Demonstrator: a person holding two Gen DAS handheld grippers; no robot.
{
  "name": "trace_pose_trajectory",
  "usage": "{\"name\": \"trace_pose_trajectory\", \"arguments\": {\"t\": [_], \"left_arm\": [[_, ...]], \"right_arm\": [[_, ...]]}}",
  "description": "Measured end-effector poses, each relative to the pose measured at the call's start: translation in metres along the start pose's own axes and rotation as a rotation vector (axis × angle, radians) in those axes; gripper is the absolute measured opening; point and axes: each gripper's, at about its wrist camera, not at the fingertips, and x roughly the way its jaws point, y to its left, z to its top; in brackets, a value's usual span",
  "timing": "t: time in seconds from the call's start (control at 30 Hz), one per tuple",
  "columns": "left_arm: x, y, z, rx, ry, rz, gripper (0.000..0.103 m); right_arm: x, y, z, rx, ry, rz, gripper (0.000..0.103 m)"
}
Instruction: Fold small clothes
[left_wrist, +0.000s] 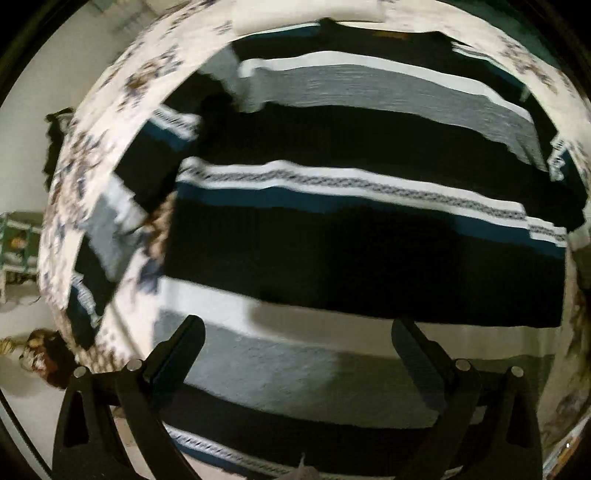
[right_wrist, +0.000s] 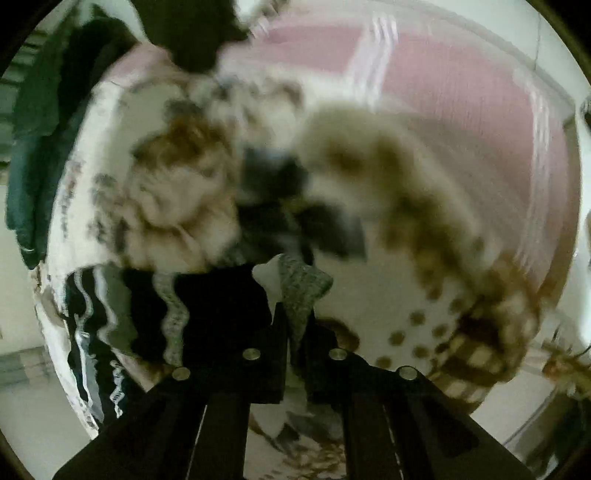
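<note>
Covering nearly everything below both grippers is a flowered bedspread, and on it a striped sweater in black, grey, white and teal lies spread flat, filling the space straight ahead of the left gripper. That gripper points down at the sweater's grey band with its 2 fingers wide apart and nothing between them. Smaller still, a grey knit corner of the sweater sticks up from between the fingers of the right gripper, which are pinched tight on it, with a pink blanket beyond.
</note>
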Motion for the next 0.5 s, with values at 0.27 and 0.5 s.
{"name": "trace_pose_trajectory", "arguments": {"t": [0.27, 0.5], "left_arm": [[0.013, -0.043, 0.022, 0.053, -0.041, -0.076, 0.103], [0.045, -0.050, 0.022, 0.054, 0.006, -0.091, 0.103]], "right_arm": [[-0.010, -0.002, 0.051, -0.073, -0.016, -0.058, 0.007], [0.002, -0.064, 0.034, 0.236, 0.052, 0.104, 0.060]]}}
